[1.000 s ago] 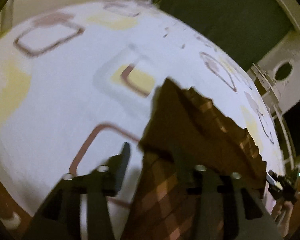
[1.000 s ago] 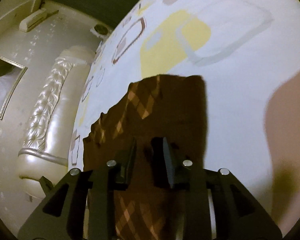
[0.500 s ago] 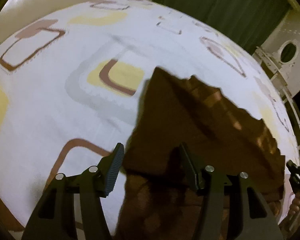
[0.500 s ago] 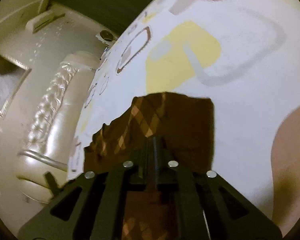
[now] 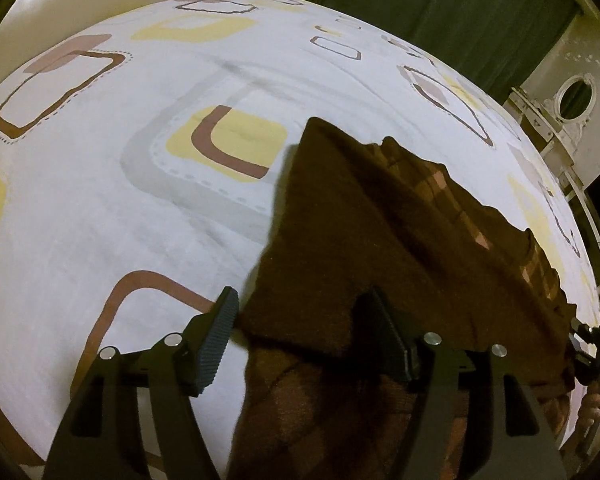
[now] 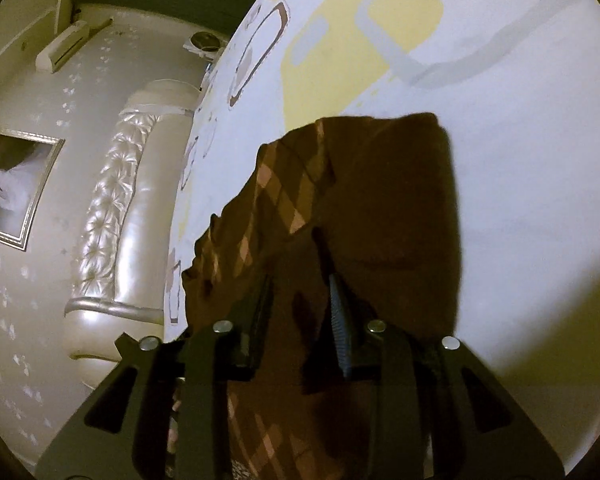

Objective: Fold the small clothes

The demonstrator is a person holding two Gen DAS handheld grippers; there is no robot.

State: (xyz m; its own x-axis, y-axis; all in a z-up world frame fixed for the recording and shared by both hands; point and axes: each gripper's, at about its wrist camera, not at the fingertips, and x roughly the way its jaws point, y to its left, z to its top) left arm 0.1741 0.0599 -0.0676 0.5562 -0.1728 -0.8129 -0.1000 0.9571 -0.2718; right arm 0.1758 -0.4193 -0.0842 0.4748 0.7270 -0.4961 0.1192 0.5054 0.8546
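Observation:
A small brown garment with an argyle check lies partly folded on the patterned bed sheet. It also shows in the right wrist view. My left gripper is open, its fingers standing either side of the garment's near folded edge. My right gripper is open a little, with the garment's cloth lying between and under its fingers. The right gripper's tip and the hand that holds it show at the far right of the left wrist view.
The bed sheet is white with yellow, brown and grey squares. A cream tufted headboard stands beyond the bed's edge. Dark green curtains and a white cabinet stand at the back. A framed picture hangs on the wall.
My right gripper was shut on the garment half a second ago and has opened a little. My left gripper stays open and has drawn back slightly as the fold settled on the bed.

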